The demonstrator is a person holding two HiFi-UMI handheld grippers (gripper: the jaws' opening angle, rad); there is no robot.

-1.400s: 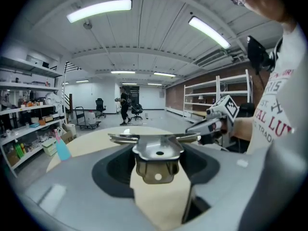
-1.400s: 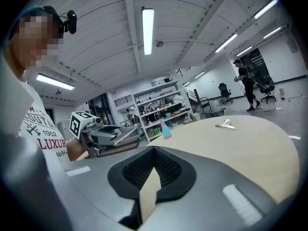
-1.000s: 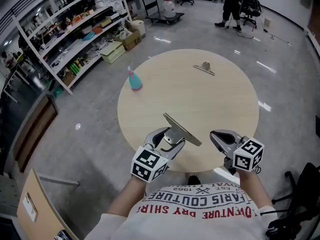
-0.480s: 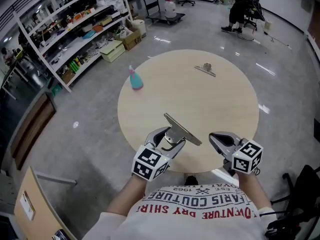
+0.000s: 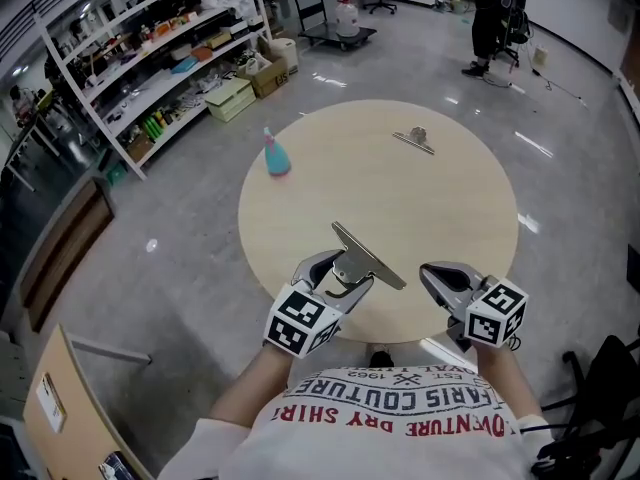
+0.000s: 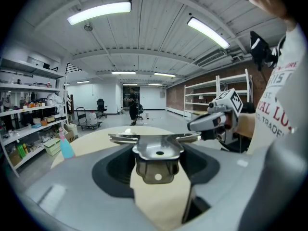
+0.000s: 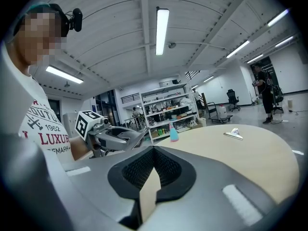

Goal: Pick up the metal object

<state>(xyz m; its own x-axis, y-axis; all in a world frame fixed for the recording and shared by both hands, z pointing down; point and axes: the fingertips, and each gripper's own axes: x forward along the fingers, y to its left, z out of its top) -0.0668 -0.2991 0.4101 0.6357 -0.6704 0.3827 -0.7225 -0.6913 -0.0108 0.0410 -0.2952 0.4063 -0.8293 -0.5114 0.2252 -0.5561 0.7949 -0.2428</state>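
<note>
Metal object (image 5: 372, 260) gripped in left tool (image 5: 338, 271) above table's (image 5: 400, 198) near edge.

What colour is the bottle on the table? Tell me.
The bottle has a light blue body and a pink top; it shows best in the left gripper view.

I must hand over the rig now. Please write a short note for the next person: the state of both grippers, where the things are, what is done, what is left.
Left gripper: shut on the large silver metal spring clip, gripped by its handle above the near edge of the round beige table, apparently clear of the surface.
Right gripper: shut and empty, to the right of the left one.
A smaller metal clip lies at the table's far side. A blue spray bottle with a pink top stands at the far left.
Done: the large clip is picked up.
Left: only the smaller clip, if wanted; it is untouched.
</note>
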